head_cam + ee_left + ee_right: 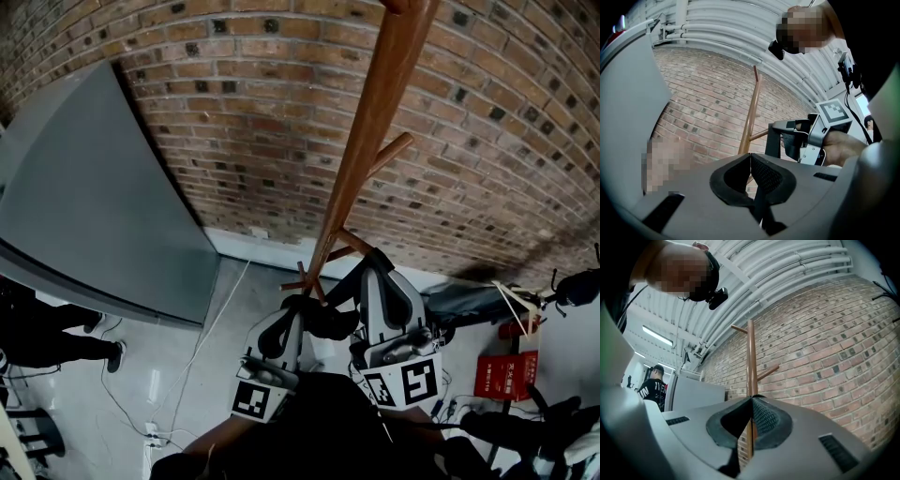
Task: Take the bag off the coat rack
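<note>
Coat rack (370, 131) is standing just ahead; left gripper (298, 311) and right gripper (375, 258), both clenched empty, are aiming there, likely preparing a reach.

Grey left gripper (750, 158) and right gripper (751, 400) carry black-and-white marker cubes (419, 380)

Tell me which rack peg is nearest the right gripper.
The low peg slanting right off the pole, ending beside the right gripper; the other low pegs point left, and the mid peg sits far higher.
</note>
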The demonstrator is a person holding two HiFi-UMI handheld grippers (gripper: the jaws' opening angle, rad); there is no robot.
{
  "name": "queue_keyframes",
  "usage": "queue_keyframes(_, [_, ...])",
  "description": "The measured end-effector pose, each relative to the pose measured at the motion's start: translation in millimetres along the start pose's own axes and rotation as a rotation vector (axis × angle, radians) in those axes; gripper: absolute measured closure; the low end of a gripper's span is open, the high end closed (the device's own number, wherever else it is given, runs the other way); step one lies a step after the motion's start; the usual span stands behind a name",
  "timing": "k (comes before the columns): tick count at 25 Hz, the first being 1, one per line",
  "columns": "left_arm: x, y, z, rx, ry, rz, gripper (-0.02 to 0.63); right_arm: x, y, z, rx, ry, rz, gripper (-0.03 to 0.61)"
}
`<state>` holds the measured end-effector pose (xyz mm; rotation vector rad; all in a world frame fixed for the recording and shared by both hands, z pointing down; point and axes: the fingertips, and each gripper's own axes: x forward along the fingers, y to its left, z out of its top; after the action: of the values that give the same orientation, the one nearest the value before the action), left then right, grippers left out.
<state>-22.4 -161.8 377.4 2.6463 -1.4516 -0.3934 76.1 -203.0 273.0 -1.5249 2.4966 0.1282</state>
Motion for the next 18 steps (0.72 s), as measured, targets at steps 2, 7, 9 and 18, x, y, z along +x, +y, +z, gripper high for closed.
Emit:
queue_keyframes(2, [-1,-1,0,0.001,0.000,-0.004,0.595,-4,-3,0,0.001,-0.001,-0.014,0.558])
queue_keyframes(7, [-2,-4,1,0.001,-0.003,-0.018,0.595,-12,-7,0,0.007,-0.002,-0.043,0.558])
queue_keyframes(9, [-2,-6,2,0.002,-0.004,-0.025,0.595,-16,-9,1,0.005,-0.006,-0.054,0.558])
queue_keyframes(18, [0,-12,7,0.003,-0.021,-0.052,0.595,-34,-8,-7,-0.011,0.018,-0.092,0.558])
